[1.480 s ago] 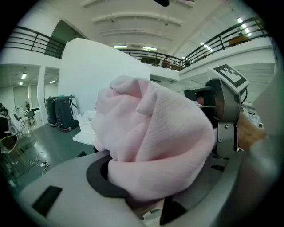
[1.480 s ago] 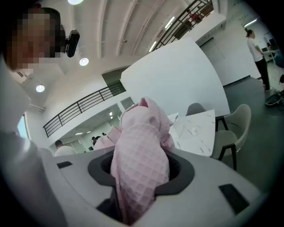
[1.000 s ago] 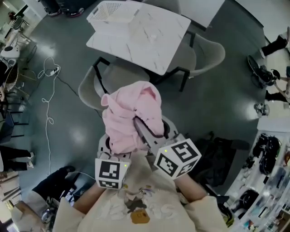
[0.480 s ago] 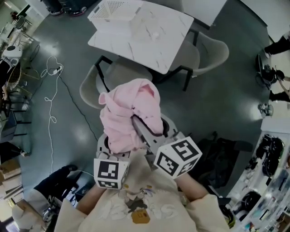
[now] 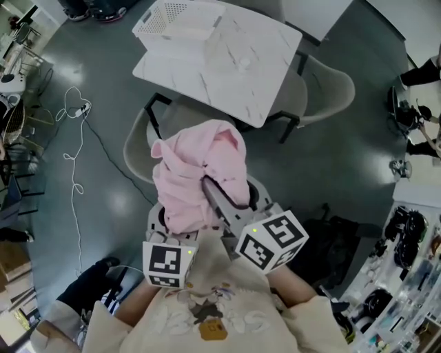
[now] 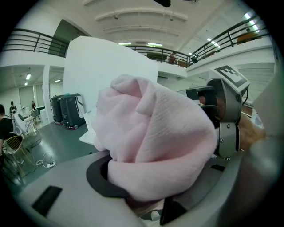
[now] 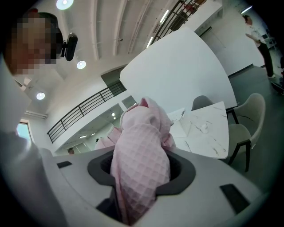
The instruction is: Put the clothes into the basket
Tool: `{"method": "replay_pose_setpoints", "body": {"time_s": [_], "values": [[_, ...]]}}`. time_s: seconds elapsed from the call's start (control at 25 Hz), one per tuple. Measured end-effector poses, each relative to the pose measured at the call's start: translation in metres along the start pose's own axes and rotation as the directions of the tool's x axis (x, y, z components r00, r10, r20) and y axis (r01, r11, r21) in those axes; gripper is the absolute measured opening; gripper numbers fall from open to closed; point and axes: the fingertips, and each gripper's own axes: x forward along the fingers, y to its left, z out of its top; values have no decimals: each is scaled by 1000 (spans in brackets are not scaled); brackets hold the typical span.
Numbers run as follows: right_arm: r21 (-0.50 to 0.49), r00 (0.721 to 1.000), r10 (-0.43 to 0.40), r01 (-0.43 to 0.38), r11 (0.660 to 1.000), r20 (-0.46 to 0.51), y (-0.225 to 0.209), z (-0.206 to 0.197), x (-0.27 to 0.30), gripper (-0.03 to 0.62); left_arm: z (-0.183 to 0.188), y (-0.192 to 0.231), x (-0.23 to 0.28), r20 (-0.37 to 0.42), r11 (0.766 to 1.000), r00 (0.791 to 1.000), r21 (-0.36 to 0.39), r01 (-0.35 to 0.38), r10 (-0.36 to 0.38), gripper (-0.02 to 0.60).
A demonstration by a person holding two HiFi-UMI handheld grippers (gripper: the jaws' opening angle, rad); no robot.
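A bunched pink garment point(image 5: 200, 172) hangs in front of me, well above the floor, and both grippers hold it. My left gripper point(image 5: 178, 210) is shut on its lower left, the jaws buried in the fabric point(image 6: 151, 146). From the right, my right gripper point(image 5: 217, 192) is shut on a waffle-textured fold point(image 7: 140, 164), one grey finger point(image 5: 222, 207) showing against the cloth. The white slatted basket point(image 5: 176, 17) stands on the far left end of a white marble table point(image 5: 234, 69), well ahead of the garment.
A grey chair point(image 5: 148, 134) sits between me and the table, and another point(image 5: 327, 79) stands at its right end. A white cable point(image 5: 76, 138) trails over the dark floor at left. Shelves with gear point(image 5: 406, 276) line the right side. A person's feet point(image 5: 413, 117) show far right.
The table and basket have drifted right and slightly down in the head view as I carry the garment along. Both grips on the pink garment look unchanged.
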Motion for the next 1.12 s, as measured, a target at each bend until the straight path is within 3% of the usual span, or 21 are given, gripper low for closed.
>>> {"method": "replay_pose_setpoints", "body": {"time_s": [0.6,1.12], "values": [[-4,998,-62,62,998,29,12,47,133,196,56,127,43,10,997,997,13,73,-74,199],[-17,1000,-18,18,1000,-18,-13,81,186,196,87,160,87,15,999,1000,-36,23,-23,199]]}}
